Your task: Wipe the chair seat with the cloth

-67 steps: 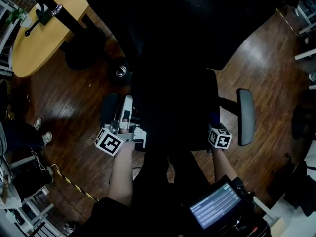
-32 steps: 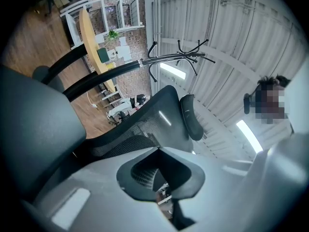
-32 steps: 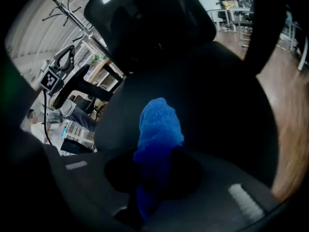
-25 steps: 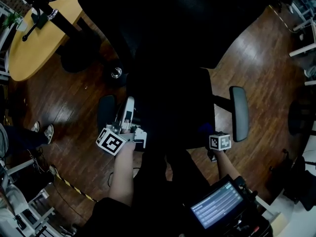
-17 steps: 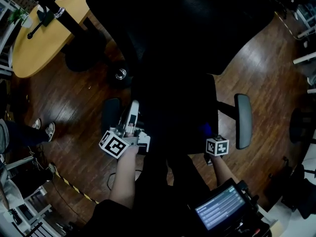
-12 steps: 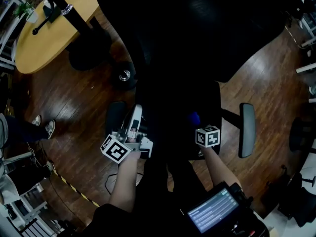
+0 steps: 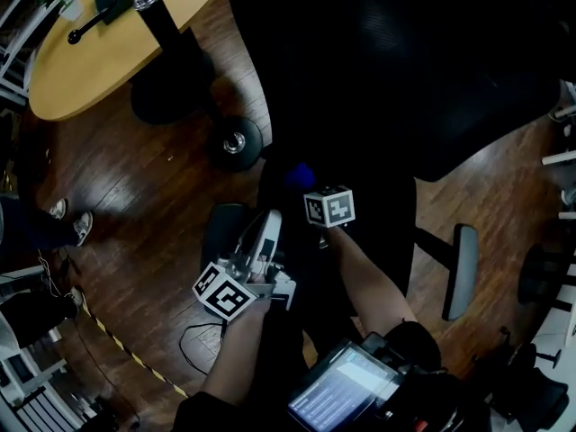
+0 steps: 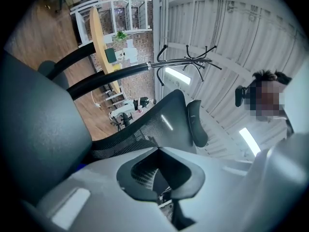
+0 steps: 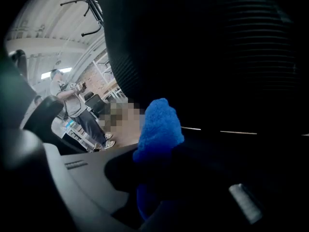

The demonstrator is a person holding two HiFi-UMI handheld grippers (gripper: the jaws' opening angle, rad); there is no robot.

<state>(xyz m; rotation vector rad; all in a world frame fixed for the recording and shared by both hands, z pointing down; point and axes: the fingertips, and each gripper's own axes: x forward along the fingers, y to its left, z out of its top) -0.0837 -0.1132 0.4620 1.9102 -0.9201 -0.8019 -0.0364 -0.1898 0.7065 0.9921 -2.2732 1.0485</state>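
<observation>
Blue cloth (image 9: 158,127) lengthwise in right tool (image 9: 161,173), tip toward backrest (image 9: 217,42).

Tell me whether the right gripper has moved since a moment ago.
Yes. The right gripper has swept left across the seat, away from the right-hand armrest, cloth in its claw.

Pale grey left gripper (image 7: 267,225), black-and-white marker cube (image 7: 223,292) on it and right gripper (image 7: 308,185), seemingly dark clothing (image 7: 288,331)

Right gripper (image 7: 311,193) holds blue cloth (image 7: 299,175) on the chair seat (image 7: 385,207).
</observation>
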